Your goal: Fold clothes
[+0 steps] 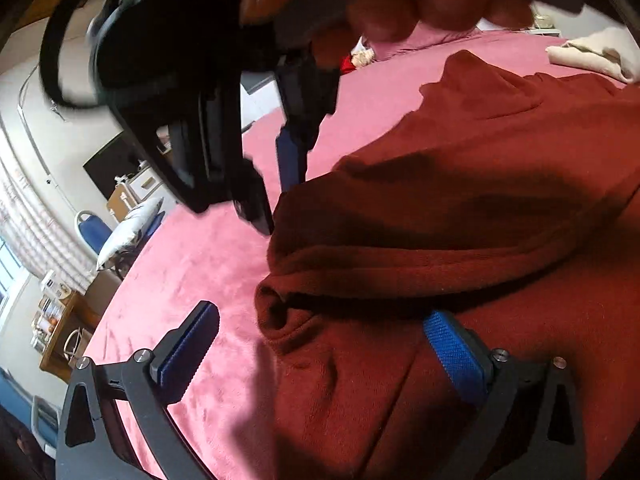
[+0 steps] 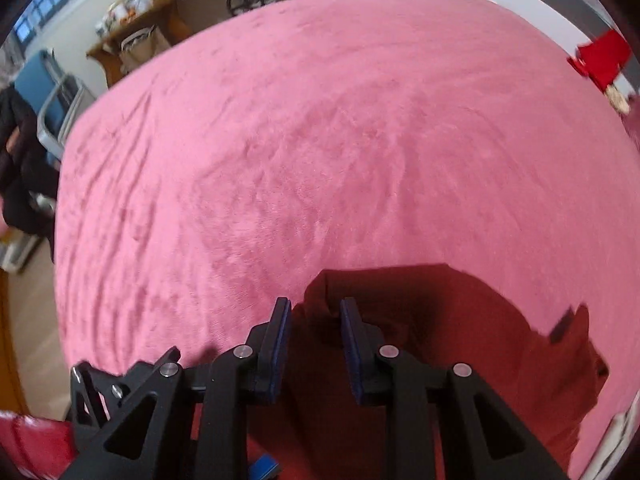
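One dark red garment (image 1: 460, 216) lies bunched in thick folds on pink bedcover (image 1: 192, 280).

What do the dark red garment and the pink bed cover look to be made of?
Dark red garment: probably fleece or thick sweatshirt knit; matte, fuzzy nap, soft rounded folds, ribbed-looking rolled edge. Pink bed cover: seemingly short-pile plush or velvet; faint sheen, with brushed streaks in the nap.

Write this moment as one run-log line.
left gripper: open, over dark red fleece garment | right gripper: jaws narrow, grip unclear | pink plush bedcover
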{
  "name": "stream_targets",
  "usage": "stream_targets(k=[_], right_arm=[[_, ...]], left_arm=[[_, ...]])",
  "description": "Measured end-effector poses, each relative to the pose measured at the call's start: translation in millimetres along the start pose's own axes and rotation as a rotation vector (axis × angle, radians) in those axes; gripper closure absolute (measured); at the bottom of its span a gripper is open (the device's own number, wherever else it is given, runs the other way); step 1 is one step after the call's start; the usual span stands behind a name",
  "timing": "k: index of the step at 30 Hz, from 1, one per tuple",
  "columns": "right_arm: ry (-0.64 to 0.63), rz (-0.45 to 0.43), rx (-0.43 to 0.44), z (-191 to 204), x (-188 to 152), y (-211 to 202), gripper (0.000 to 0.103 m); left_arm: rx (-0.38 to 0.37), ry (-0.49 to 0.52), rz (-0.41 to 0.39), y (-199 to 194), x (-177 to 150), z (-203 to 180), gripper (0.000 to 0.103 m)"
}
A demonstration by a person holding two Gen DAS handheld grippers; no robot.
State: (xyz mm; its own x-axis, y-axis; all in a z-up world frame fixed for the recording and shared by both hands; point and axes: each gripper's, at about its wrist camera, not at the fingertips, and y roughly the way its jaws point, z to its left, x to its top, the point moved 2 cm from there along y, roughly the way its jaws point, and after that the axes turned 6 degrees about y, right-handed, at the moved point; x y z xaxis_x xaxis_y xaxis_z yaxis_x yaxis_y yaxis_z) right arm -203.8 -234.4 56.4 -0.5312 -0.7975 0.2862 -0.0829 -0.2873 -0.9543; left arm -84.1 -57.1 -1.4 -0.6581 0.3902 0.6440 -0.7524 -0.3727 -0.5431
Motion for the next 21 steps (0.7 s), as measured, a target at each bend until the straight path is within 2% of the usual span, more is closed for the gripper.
stream_targets(k=[2,4,5,6,11,16,17,18,21], right_arm=[[-0.040,0.035,-0.035,4,-2,12,0.078],[-0.072,0.053,-0.057,7,-4,20,0.087],[-0.067,0.035,-0.058,7,-4,19,0.095],[-0.051,0.017,-0.061,5,-3,17,0.097],[0.156,-0.143,-0.080,-31,13,-1,0.099],[0.266,-0.248,-0.047,-58,7,-4,0.096],[0.284,-0.281,-0.033,-61,3,-11,0.092],[0.301,-0.316,-0.019,-65,-2,-20,0.083],[0.308,-0.408,-0.017,-66,-23,-47,0.081]], left_arm=[[-0.010,0.000,0.004,-1,-1,0,0.000],[-0.026,-0.014,0.005,-1,-2,1,0.000],[-0.029,-0.020,0.003,-1,-2,1,0.000],[-0.033,-0.026,0.001,-1,-2,2,0.000],[0.026,0.001,-0.028,-5,-4,-2,0.000],[0.041,-0.002,-0.045,-4,-7,5,0.000],[0.044,-0.002,-0.048,-4,-7,7,0.000],[0.046,-0.003,-0.051,-5,-8,7,0.000],[0.048,-0.004,-0.057,-3,-8,7,0.000]])
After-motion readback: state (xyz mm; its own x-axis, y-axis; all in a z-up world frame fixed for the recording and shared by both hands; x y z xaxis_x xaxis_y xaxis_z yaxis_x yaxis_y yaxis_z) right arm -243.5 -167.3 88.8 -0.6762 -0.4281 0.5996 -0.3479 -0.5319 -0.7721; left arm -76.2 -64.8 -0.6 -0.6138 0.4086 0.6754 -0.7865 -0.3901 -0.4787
